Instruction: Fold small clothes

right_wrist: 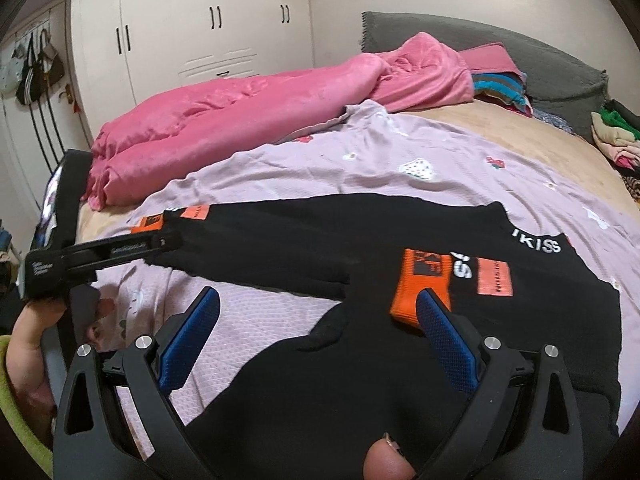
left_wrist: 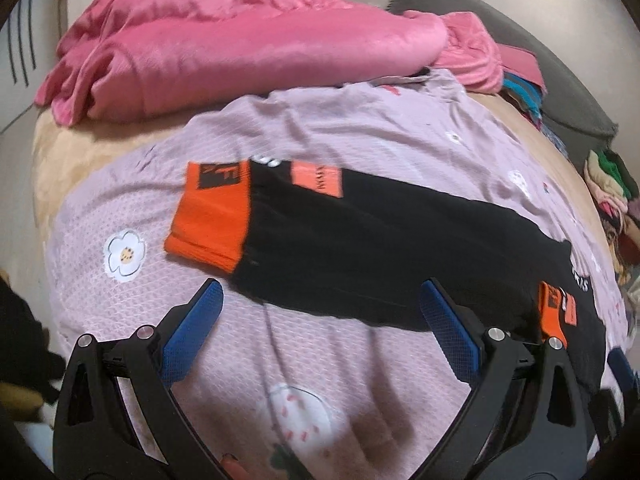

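A black top [right_wrist: 320,240] with orange cuffs and white lettering lies flat on a lilac flowered cloth [right_wrist: 360,160] on the bed. One sleeve [left_wrist: 360,248] stretches left and ends in an orange cuff [left_wrist: 208,220]. The other cuff [right_wrist: 420,284] lies folded over the body. My left gripper [left_wrist: 320,284] is open, hovering over the near edge of the stretched sleeve and holding nothing. It shows side-on in the right wrist view as the left gripper [right_wrist: 100,256], its tip near the far cuff. My right gripper [right_wrist: 318,293] is open above the garment's body, one pad [right_wrist: 444,332] beside the folded cuff.
A pink blanket [right_wrist: 240,120] is bunched along the far side of the bed. A grey cushion [right_wrist: 520,60] and piles of clothes [right_wrist: 616,132] sit at the right. White wardrobes [right_wrist: 192,32] stand behind. A hand [right_wrist: 28,344] holds the left gripper.
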Action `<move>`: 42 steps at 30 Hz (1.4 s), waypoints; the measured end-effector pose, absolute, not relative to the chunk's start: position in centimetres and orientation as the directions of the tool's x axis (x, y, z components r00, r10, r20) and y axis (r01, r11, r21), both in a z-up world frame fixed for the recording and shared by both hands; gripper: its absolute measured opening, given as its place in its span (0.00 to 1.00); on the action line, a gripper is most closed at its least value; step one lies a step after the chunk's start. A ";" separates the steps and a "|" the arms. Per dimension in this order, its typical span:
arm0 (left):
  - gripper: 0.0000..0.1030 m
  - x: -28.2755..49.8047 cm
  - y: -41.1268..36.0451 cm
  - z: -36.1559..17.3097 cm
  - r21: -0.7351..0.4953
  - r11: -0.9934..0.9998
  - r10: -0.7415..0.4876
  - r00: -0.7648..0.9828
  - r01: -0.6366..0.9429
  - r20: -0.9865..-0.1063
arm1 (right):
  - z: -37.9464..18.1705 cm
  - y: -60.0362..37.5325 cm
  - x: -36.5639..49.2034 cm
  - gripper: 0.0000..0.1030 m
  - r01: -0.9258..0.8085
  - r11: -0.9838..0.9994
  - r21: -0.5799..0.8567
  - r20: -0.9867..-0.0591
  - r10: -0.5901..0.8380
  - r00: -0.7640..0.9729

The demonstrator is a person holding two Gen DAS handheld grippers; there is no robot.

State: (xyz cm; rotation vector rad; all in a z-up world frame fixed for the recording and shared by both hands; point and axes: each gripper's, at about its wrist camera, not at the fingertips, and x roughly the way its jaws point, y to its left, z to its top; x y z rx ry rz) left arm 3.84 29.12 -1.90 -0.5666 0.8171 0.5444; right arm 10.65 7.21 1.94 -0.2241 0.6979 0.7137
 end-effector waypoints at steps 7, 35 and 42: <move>0.89 3.4 32.3 -4.0 -0.333 0.633 0.197 0.561 -0.699 -0.804 | 1.0 7.3 10.7 0.95 -0.666 0.744 0.047 -0.670 0.518 0.532; 0.07 6.0 26.6 8.4 -0.352 0.803 0.209 0.781 -0.481 -0.589 | 2.6 -4.1 12.3 0.95 -0.432 0.891 0.139 -0.616 0.419 0.667; 0.07 8.6 21.8 11.4 -0.318 0.869 0.154 0.818 -0.379 -0.555 | 3.2 -9.1 12.7 0.95 -0.345 0.919 0.192 -0.591 0.389 0.706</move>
